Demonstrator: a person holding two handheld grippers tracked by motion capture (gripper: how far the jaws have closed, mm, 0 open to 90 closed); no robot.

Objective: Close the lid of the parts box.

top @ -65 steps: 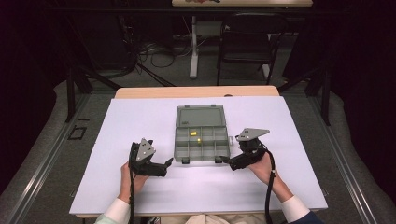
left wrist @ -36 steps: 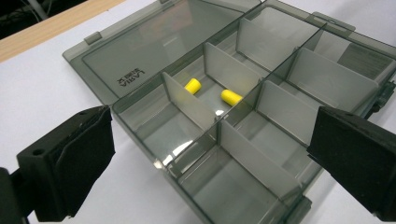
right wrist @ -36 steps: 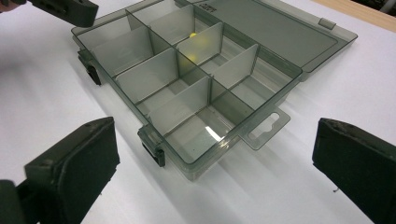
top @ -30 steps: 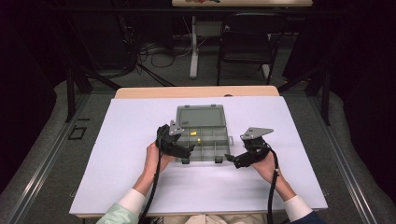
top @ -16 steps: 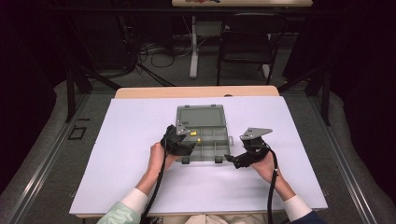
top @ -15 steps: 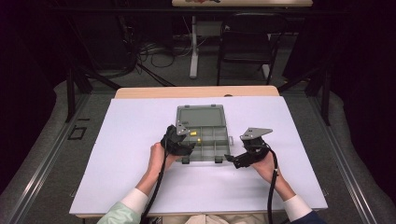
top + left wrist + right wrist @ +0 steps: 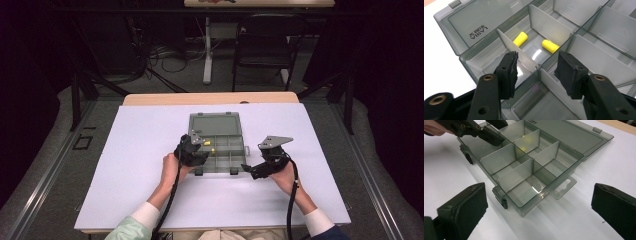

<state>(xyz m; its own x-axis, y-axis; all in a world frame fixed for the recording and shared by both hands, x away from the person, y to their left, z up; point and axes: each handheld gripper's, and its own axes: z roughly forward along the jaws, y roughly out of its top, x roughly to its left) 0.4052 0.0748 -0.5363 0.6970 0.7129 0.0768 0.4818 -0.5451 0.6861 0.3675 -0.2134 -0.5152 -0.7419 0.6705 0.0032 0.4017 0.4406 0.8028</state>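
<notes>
A grey see-through compartment box (image 7: 215, 125) lies open on the white table, lid folded back. Two yellow foam plugs (image 7: 520, 38) (image 7: 550, 46) rest in one back-row compartment; in the high view they are small yellow spots (image 7: 207, 144). My left gripper (image 7: 537, 60) hovers open just above the dividers at the box's left side, the plugs a little beyond its fingertips. It holds nothing. My right gripper (image 7: 539, 195) stands wide open at the box's front right corner (image 7: 524, 207), low over the table (image 7: 248, 170). The left gripper (image 7: 495, 129) also appears at the far side of the right gripper view.
The box (image 7: 564, 147) has several empty compartments split by clear dividers, and a hang tab (image 7: 561, 187) sticks out of its right side. White table surface (image 7: 130, 150) spreads around it. A chair (image 7: 260, 45) and cables stand beyond the far edge.
My left gripper has moved right and forward from the table beside the box to above its left compartments. The right gripper has barely shifted.
</notes>
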